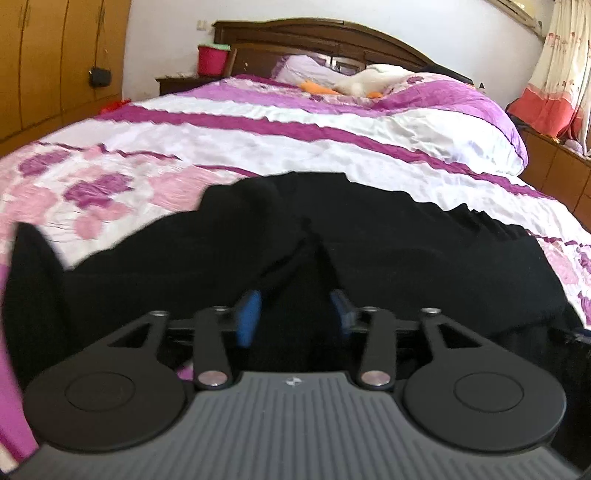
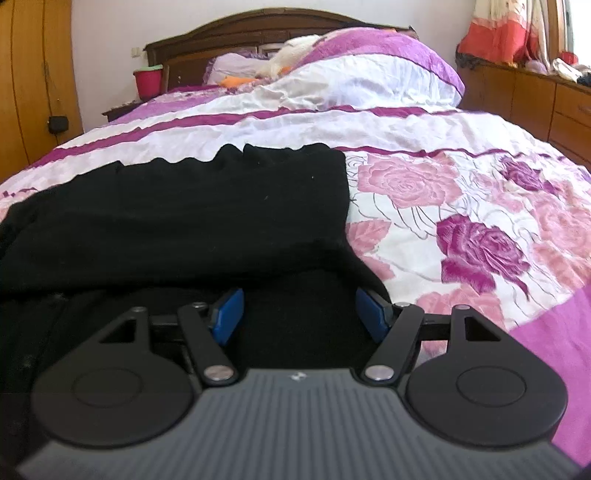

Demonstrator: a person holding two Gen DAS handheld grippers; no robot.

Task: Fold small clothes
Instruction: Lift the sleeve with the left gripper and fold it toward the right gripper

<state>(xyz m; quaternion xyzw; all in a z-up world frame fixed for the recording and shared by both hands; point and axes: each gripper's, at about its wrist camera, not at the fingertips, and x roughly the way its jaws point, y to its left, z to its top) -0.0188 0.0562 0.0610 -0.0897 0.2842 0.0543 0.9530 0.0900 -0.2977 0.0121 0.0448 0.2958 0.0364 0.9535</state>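
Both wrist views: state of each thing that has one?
black garment: lying on the bed, partly folded over itself, far edge wavy
left claw: open, over the garment
right claw: open, at the garment's near right edge
bedspread: spread out, wrinkled
red bucket: upright beside the headboard

Both wrist views low over bed, facing headboard

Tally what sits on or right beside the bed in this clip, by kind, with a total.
Black garment: 1
Floral purple-and-pink bedspread: 1
Pillow at the headboard: 1
White plush toy with orange parts: 1
Red bucket on the nightstand: 1
Total: 5
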